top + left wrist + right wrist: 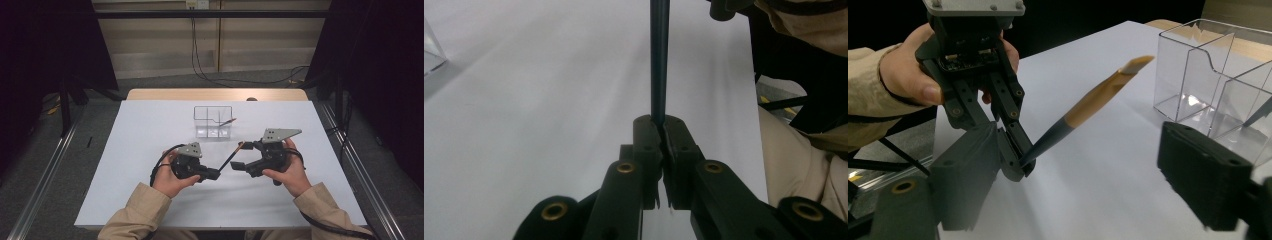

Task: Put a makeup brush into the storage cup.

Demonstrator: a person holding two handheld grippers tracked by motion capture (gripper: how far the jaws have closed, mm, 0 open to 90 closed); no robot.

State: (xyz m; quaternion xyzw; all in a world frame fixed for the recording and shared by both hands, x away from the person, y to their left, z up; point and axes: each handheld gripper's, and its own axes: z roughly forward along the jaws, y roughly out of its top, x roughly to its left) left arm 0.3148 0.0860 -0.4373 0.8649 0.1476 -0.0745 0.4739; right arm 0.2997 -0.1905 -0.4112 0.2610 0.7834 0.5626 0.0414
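A: Where is the pencil relative to the clear box?

B: The pencil [230,157] is nearer the person than the clear plastic organiser box [214,121], well apart from it, raised off the white desk [150,150]. It slants with its dark end low and its tan, pale-tipped end pointing up toward the box.

A: What grips it?

B: The left tool [216,173], in the person's left hand [167,176]. In the left gripper view the two black jaws are clenched tight on the pencil's dark end [659,60], and the shaft runs straight up out of them.

A: And the right tool?

B: The right tool [239,156] sits in the right hand [287,172], on the box's near right side. Its jaws stand apart, released, one on each side of the pencil's upper part. In the right gripper view the pencil [1088,107] passes between the two black pads without either pressing on it.

A: Anything inside the box?

B: The box has dividers. A second thin stick, reddish at one end [227,121], leans in its right-hand compartment, poking over the rim. The box stands toward the far side of the desk, about midway across.

A: The sleeves?

B: Both are tan.
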